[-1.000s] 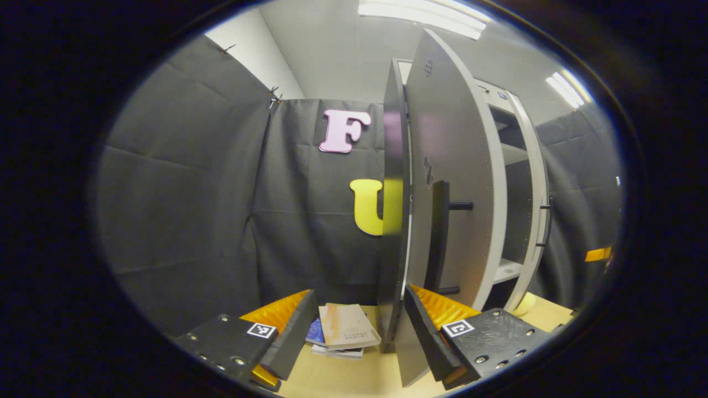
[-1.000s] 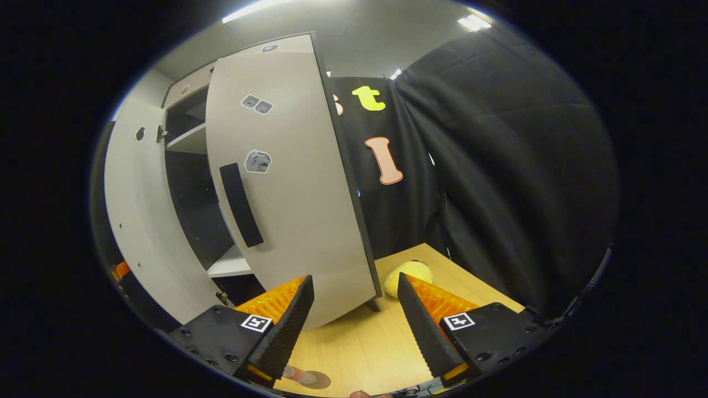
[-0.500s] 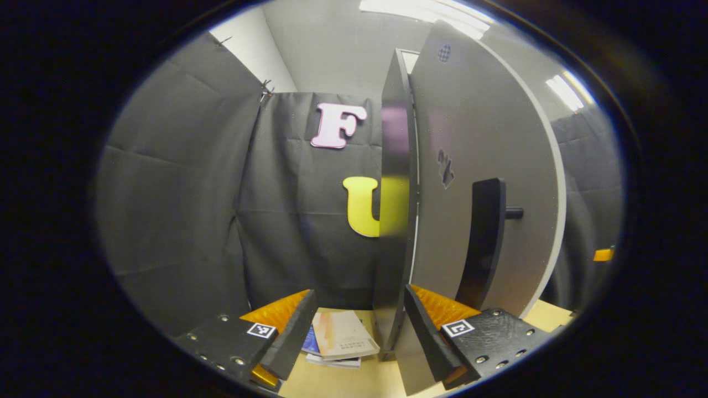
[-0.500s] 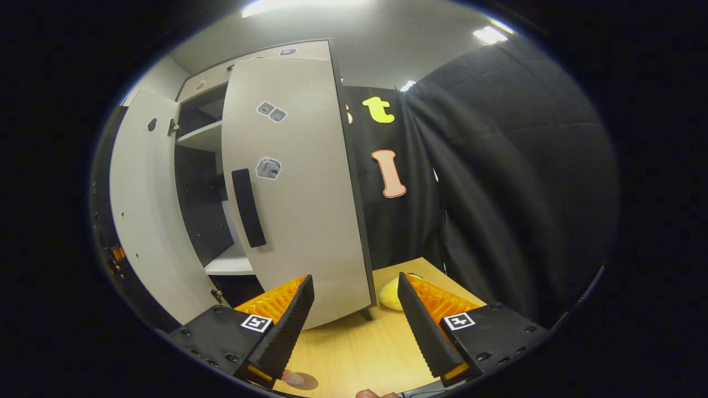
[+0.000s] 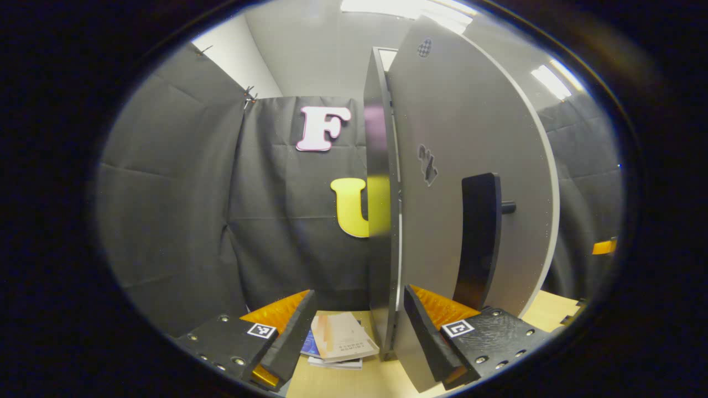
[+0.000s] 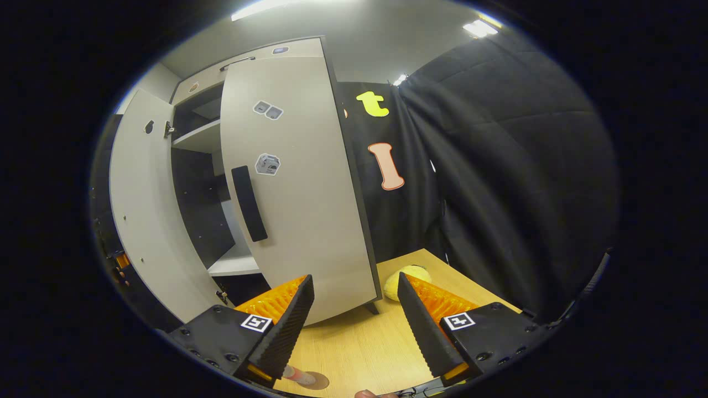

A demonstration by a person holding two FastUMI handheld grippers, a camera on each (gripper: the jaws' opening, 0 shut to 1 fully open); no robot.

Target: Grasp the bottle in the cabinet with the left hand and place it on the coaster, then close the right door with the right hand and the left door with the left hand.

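Observation:
In the left gripper view my left gripper [image 5: 357,326] is open, low beside the left door [image 5: 470,143]. That door's outer face and black handle [image 5: 478,237] stand just right of the gripper. Its lower corner drops behind the right finger [image 5: 428,337]; contact cannot be told. In the right gripper view my right gripper [image 6: 354,320] is open and empty, in front of the half-open right door [image 6: 298,210] with its black handle [image 6: 249,204]. The left door [image 6: 138,221] stands swung wide. A pinkish bottle [image 6: 296,375] stands on a round brown coaster [image 6: 318,380] at the bottom edge.
A shelf [image 6: 235,265] shows in the dark cabinet gap between the doors. A yellow soft thing [image 6: 401,276] lies on the wooden table [image 6: 359,348] by the right door's foot. A stack of books [image 5: 340,345] lies left of the cabinet's glossy side [image 5: 379,221].
The left gripper view has swung, so the left door's face and handle now hide the cabinet interior seen a second ago. The right gripper view has barely shifted; both grippers stay open.

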